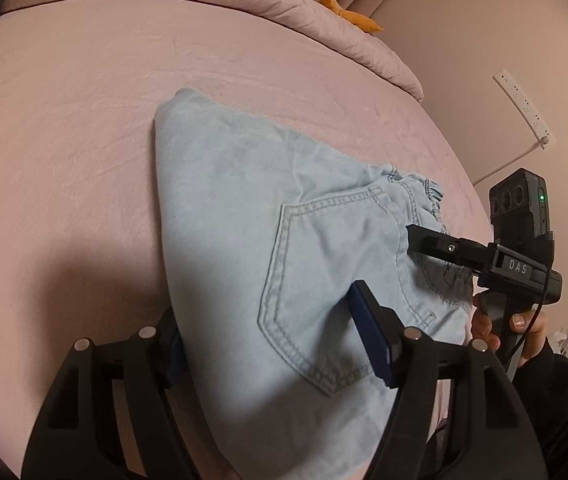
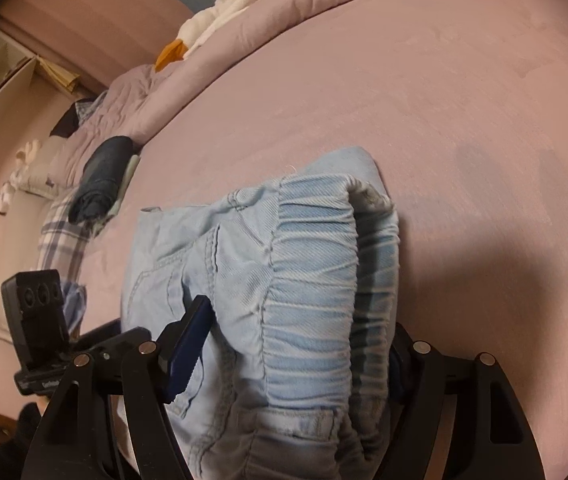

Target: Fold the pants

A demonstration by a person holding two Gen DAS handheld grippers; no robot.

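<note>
The folded pants [image 1: 243, 240] lie mid-frame on the bed [image 1: 63, 120]. Both the left hand-held gripper [image 1: 267, 340] and the right hand-held gripper [image 2: 296, 344] straddle them, apparently clamped on the thick fold.

Bed sheet [image 1: 83, 128] — open ahead and to the sides of folded pants [image 1: 243, 200]; rumpled duvet [image 1: 243, 8] bounds the far edge — dark bundle [image 2: 103, 176] at one end.

Both wrist views sit close, angled down over the pants [image 1: 267, 248] on the bed [image 1: 83, 120]: left from the left end, right from the waistband end.
</note>
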